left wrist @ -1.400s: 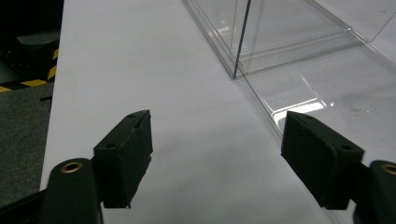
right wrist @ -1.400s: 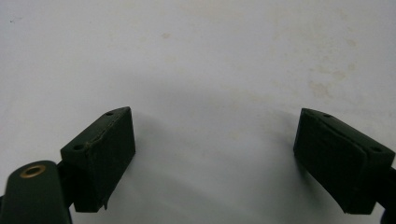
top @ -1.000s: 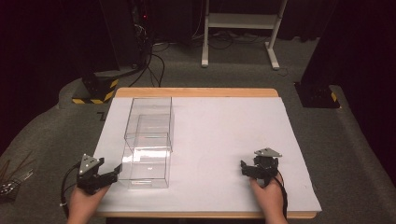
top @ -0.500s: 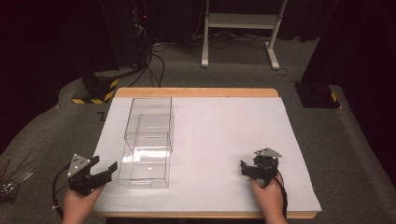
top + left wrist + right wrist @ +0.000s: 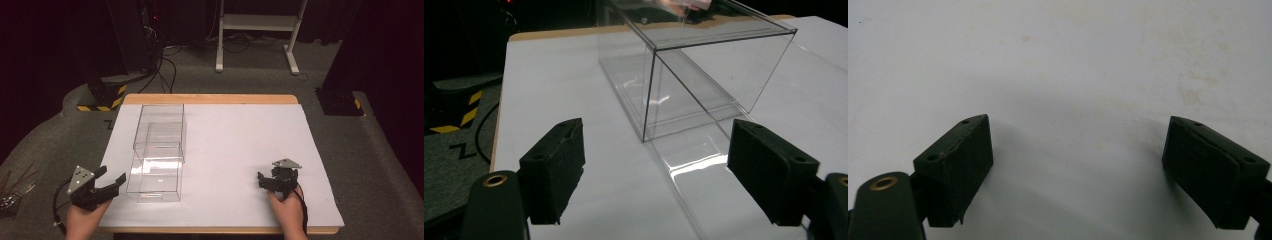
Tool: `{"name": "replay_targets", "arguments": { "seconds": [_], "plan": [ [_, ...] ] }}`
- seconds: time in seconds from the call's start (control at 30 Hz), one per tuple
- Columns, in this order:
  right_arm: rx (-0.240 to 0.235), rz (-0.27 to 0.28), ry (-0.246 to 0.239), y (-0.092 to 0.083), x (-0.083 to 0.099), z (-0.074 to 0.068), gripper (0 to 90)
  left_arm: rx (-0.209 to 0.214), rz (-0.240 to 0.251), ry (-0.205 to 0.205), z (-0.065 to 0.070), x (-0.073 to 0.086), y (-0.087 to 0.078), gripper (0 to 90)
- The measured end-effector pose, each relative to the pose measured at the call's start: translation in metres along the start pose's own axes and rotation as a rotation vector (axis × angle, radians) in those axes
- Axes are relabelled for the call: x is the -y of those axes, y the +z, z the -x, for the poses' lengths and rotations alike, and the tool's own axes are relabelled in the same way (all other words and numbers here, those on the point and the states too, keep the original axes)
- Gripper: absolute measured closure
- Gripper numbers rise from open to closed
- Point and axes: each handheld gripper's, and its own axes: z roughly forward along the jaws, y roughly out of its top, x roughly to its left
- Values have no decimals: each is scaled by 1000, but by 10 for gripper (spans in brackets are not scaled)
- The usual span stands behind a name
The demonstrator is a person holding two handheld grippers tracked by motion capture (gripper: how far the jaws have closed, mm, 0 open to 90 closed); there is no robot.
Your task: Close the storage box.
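**Left gripper backs away from the clear box, jaws wide**

Taking the clear acrylic box [image 5: 159, 155] as the landmark: it lies lengthwise on the left part of the white table cover [image 5: 240, 145], its near end toward the person and its far end toward the table's wooden back edge [image 5: 210, 99].

Left of the box's near end, the left gripper [image 5: 111, 186] now sits apart from the box wall, over the cover's left margin. A second ago it was up against the box's near left corner; since then it has drawn back and outward, while the box has not shifted. Its jaws stand wide apart, and in the left gripper view the box's near corner [image 5: 646, 95] lies ahead between the two black pads [image 5: 555, 165], with nothing held.

Well to the right of the box, the right gripper [image 5: 270, 181] rests low on the bare cover, unmoved, its jaws spread wide over plain white.

My reading: the left hand has let go or is lining up again, so the box remains to be gripped and moved.
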Motion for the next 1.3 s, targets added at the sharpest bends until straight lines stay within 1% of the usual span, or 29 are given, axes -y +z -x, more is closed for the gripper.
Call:
{"name": "replay_targets", "arguments": {
  "seconds": [0.13, 0.33, 0.47, 0.6, 0.63, 0.7, 0.77, 0.83, 0.87, 0.9, 0.97, 1.07, 1.13, 1.17, 1.2, 1.23, 1.3],
  "plan": [
    [0, 0, -2, 0, 0, 0, 127, 15, 20, 7, 5, -3, -4, 230],
    [0, 0, -2, 0, 0, 0, 127, 38, 27, 23, 11, -5, -5, 217],
    [-1, 1, 1, 0, 0, 0, 127, 60, 39, 21, 17, -6, -7, 204],
    [-1, 1, 1, 0, 0, 0, 127, 59, 35, 25, 19, -6, -9, 200],
    [-1, 1, 1, 0, 0, 0, 127, 67, 31, 22, 19, -7, -9, 200],
    [-1, 1, 1, 0, 0, 0, 127, 66, 23, 27, 20, -8, -9, 200],
    [-1, 1, 1, 0, 0, 0, 127, 72, 22, 30, 22, -7, -10, 200],
    [-1, 1, 0, 0, 0, 0, 127, 74, 11, 47, 26, -4, -9, 200],
    [-1, 1, 0, 0, 0, 0, 127, 74, 11, 47, 26, -4, -9, 200],
    [-1, 1, 1, 0, 0, 0, 127, 70, 9, 59, 30, 0, -10, 200],
    [-1, 1, 0, 0, 0, 0, 127, 81, 15, 47, 31, 3, -11, 200],
    [0, 0, 0, 0, 0, 0, 127, 83, 18, 46, 33, 6, -12, 200],
    [0, 0, -2, 0, 0, 0, 127, 85, 24, 37, 34, 8, -14, 200],
    [0, 0, -2, 0, 0, 0, 128, 93, 30, 28, 34, 9, -16, 200],
    [0, 0, -3, 0, 0, 0, 127, 100, 31, 27, 35, 9, -18, 200],
    [0, 0, -2, 0, 0, 0, 128, 98, 31, 42, 37, 10, -20, 200],
    [0, 1, -4, 0, 0, 0, 128, 100, 31, 46, 37, 10, -21, 200]
  ]
}}
